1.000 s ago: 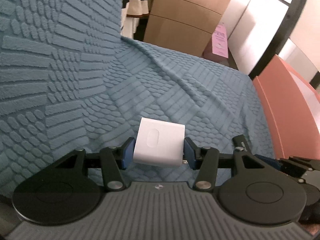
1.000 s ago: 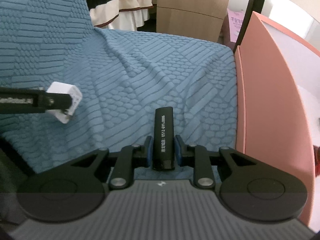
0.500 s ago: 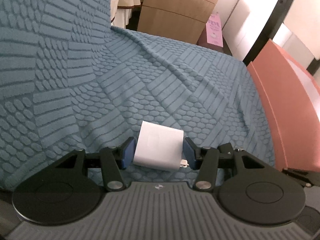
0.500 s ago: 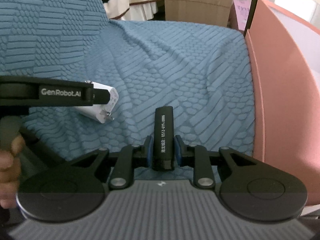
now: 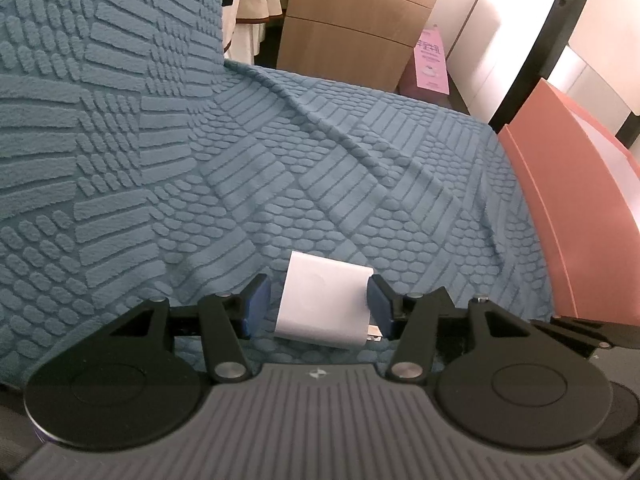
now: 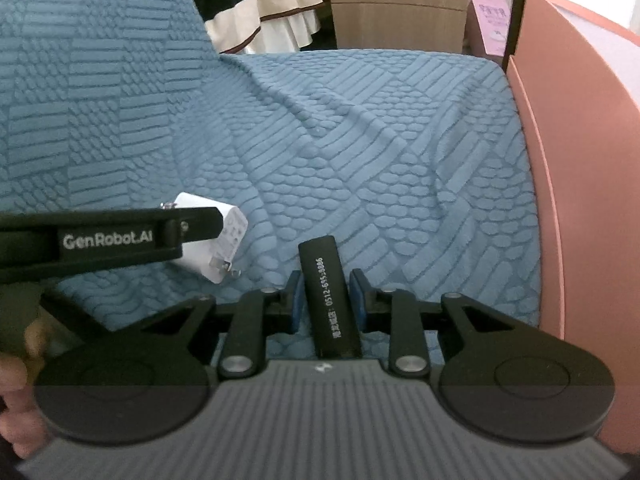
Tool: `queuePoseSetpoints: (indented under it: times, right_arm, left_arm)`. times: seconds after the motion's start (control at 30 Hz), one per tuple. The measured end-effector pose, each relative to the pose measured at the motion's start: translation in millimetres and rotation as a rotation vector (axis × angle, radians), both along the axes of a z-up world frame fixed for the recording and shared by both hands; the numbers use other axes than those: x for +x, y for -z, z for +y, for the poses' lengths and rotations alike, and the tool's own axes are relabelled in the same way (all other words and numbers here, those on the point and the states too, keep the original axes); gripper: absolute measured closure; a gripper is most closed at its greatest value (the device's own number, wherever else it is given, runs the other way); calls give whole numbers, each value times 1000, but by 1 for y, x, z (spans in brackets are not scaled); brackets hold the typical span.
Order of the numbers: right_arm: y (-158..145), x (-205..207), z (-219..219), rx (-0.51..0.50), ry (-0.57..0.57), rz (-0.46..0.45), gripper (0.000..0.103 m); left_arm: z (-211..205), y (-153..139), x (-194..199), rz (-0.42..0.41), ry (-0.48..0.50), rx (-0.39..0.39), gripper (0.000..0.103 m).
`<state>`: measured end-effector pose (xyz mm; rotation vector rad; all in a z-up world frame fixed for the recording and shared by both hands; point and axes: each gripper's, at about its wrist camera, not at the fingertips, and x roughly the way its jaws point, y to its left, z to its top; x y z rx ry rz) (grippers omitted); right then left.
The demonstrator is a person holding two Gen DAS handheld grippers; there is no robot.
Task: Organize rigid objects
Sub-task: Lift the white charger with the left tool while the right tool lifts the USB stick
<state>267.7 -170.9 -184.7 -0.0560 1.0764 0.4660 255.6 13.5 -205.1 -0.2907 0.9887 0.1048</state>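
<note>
Two blue pads of your left gripper [image 5: 318, 304] stand apart around the white charger [image 5: 325, 301], low centre, a gap at its left side, over the blue textured cover [image 5: 280, 160]. In the right view, your right gripper [image 6: 325, 300] is clamped on the black stick [image 6: 330, 292], low centre; the charger [image 6: 216, 246] sits centre-left beside the pink box [image 6: 580, 200].

Both your wrist cameras are looking forward and down, close over the blue textured cover [image 5: 340, 168]; they are sharing it, the pink bin [image 6: 580, 184] at right and the white charger [image 6: 224, 240]
</note>
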Motion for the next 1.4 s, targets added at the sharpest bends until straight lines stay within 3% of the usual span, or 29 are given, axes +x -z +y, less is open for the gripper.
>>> queuePoseSetpoints:
  times: [0.13, 0.27, 0.6, 0.73, 0.8, 1.2, 1.4]
  right_arm:
    - [0, -4, 4, -33, -34, -24, 74]
    - [-1, -6, 7, -57, -56, -45, 76]
    - [-9, -13, 2, -68, -25, -88, 76]
    - [-6, -20, 2, -105, -48, -108, 76]
    - [-4, -21, 2, -118, -59, -111, 76]
    - [-8, -17, -2, -62, 23, -77, 76]
    - [-16, -19, -9, -46, 71, -90, 77]
  left_arm:
    - [2, 1, -2, -6, -9, -16, 43]
    - [3, 6, -1, 8, -10, -29, 29]
    - [-2, 13, -5, -2, 22, 17, 30]
    - [-5, 19, -6, -8, 43, 0, 31]
    - [-7, 20, -7, -20, 41, 19, 40]
    - [3, 11, -13, 10, -19, -54, 42]
    - [6, 0, -21, 1, -37, -49, 42]
